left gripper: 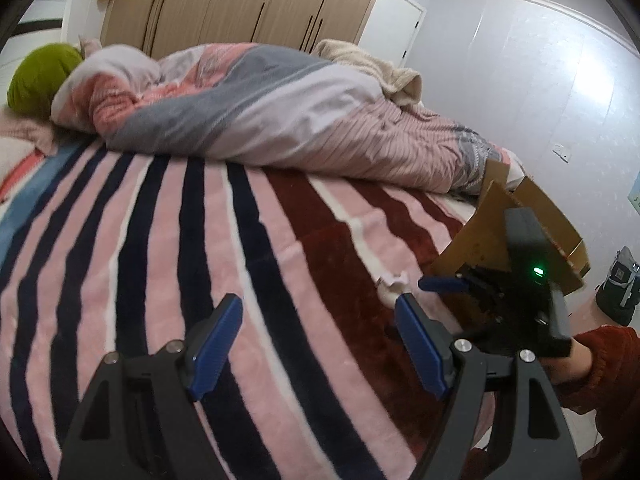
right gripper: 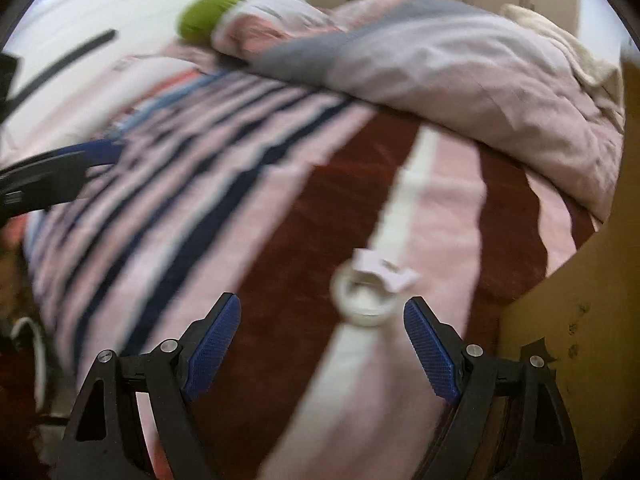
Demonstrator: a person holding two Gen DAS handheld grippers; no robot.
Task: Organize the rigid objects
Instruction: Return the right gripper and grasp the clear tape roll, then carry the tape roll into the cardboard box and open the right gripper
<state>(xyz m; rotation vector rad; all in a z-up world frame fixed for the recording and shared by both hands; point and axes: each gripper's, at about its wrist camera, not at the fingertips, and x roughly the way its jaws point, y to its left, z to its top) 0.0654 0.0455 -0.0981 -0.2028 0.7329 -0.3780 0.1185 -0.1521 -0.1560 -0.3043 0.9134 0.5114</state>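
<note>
Right gripper [right gripper: 322, 314] pointed steeply down at the bed, jaws spread wide with nothing between the pads. Just ahead of its right finger lay a roll of clear tape [right gripper: 362, 300] on the striped blanket [right gripper: 248, 240], with a small pale pink clip-like piece [right gripper: 384, 270] touching its far rim. What that piece was I could not tell; the view was blurred. Neither pad touched the roll.

Left gripper [left gripper: 320, 312] was tilted down less sharply, jaws also standing apart and empty over the dark and pink stripes.

Left wrist view only: the right gripper seen from outside at the right edge, a green light on its black body, gripped by a hand [left gripper: 576, 364] in a rust-red sleeve [left gripper: 608, 360]; the roll mostly hidden behind the left gripper's right finger; an open cardboard box [left gripper: 532, 208] at the bed's corner just beyond; a shoe [left gripper: 620, 284] on the floor; wardrobe doors [left gripper: 240, 0] behind the bed.

Right wrist view only: the whole roll, seen from above; the box as a brown wall at the right edge; the left gripper's blue finger entering at the left edge.

Both views: bunched quilt [left gripper: 248, 96] and a green cushion [left gripper: 40, 76] at the far side.
</note>
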